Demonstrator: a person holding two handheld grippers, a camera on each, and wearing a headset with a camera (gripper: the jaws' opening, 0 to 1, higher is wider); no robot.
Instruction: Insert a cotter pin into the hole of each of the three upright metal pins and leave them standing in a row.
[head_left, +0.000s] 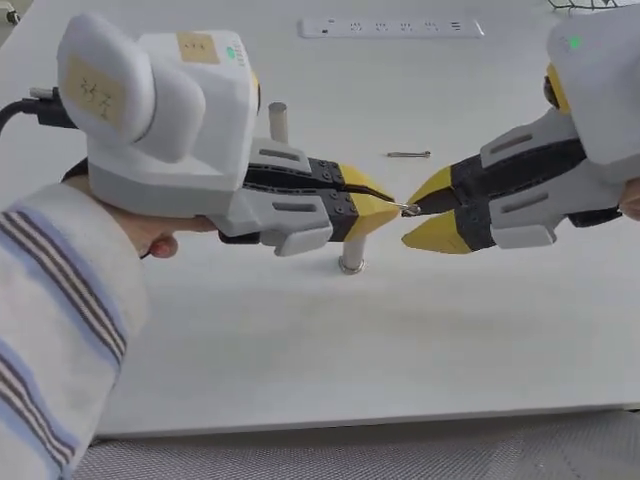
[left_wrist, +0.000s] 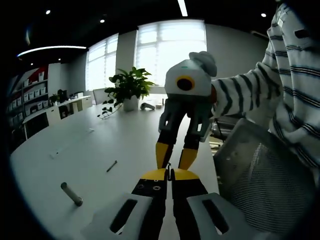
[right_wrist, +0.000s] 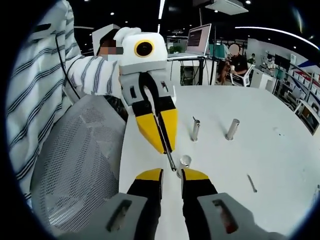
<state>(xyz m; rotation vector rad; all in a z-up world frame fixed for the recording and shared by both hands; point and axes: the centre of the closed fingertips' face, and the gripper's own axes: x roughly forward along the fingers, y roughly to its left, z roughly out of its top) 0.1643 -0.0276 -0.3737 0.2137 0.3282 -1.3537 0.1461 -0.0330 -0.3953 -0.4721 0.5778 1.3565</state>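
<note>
The left gripper (head_left: 388, 206) clamps the cotter pin (right_wrist: 171, 159) — its tip between the right gripper's (right_wrist: 172, 174) parted fingers.

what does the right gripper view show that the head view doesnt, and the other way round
Extra in the right gripper view: three upright metal pins against the head view's two, and a mesh chair back. Extra in the head view: a white power strip. Shared: the left gripper, fingers shut on a cotter pin, facing the open right gripper by the nearest pin, plus a loose cotter pin.
</note>
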